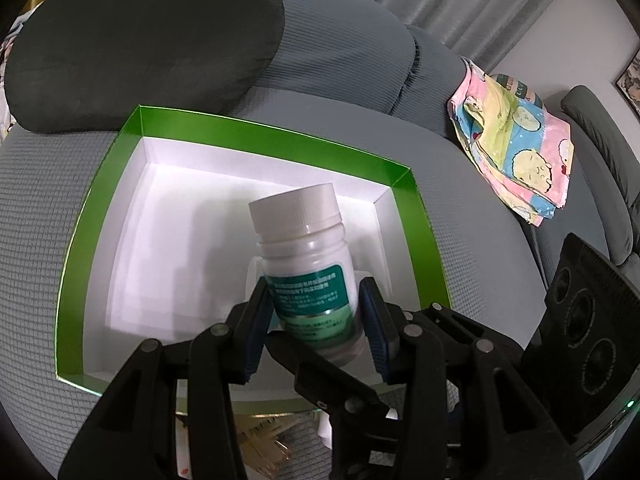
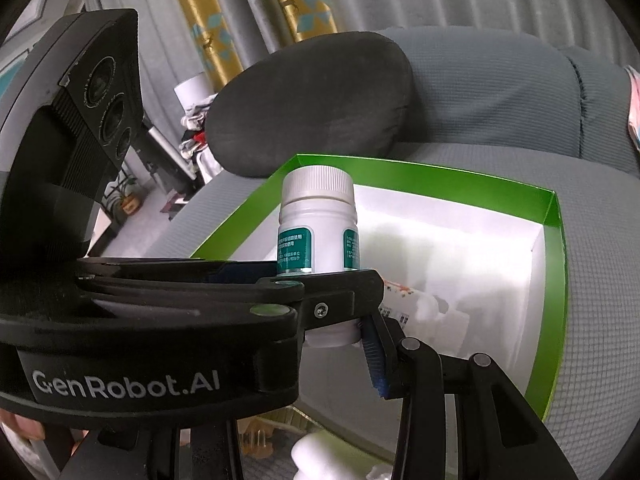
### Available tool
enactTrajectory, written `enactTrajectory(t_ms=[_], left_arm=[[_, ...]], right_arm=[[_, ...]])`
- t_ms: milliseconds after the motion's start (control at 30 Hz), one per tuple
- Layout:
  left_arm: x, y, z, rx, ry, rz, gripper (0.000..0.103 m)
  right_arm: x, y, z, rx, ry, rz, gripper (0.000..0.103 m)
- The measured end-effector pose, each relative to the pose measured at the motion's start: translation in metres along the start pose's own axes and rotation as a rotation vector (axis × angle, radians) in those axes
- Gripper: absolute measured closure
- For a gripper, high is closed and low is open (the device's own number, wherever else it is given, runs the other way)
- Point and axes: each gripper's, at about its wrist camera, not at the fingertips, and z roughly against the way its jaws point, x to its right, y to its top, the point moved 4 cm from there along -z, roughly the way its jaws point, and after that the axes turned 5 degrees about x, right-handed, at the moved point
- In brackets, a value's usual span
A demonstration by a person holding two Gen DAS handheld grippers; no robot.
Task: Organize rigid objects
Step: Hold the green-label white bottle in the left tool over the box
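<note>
A grey sofa [image 1: 460, 152] carries everything here, its seat covered in ribbed fabric. A dark cushion [image 1: 140, 44] leans against the backrest at the far left of the seat. A folded cloth with pastel cartoon prints [image 1: 516, 152] lies toward the seat's far right corner, well apart from the cushion.

In the middle of the seat sits a shallow box [image 1: 248, 140] with green walls and a white inside; its far edge lies just in front of the cushion. The box floor looks bare apart from pale moulded shapes that are too washed out to make out.

Above the box is a white bottle [image 1: 308, 256] with a ribbed white cap and a teal label, tilted slightly so the cap points toward the sofa's back. The left gripper [image 1: 316, 328] has its fingers [image 1: 374, 328] pressed against the lower half of the bottle, one blue pad on each side. From the right wrist view, the right gripper [image 2: 320, 316] is at the same bottle; one finger [image 2: 374, 354] lies against its base, while the other is hidden behind the left gripper's body. Its fingers are closed as far as they go, and they appear to be clamped on the bottle too.

At the seat's near edge, small pale objects show below the grippers, too hidden to identify.
</note>
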Motion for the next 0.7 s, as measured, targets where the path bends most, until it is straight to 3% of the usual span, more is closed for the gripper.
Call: enactTrajectory(t_ms=[700], left_arm=[[-0.013, 0.004, -0.008, -0.012, -0.013, 0.037, 0.061]], right_arm=[[-0.001, 0.004, -0.020, -0.050, -0.026, 0.004, 0.061]])
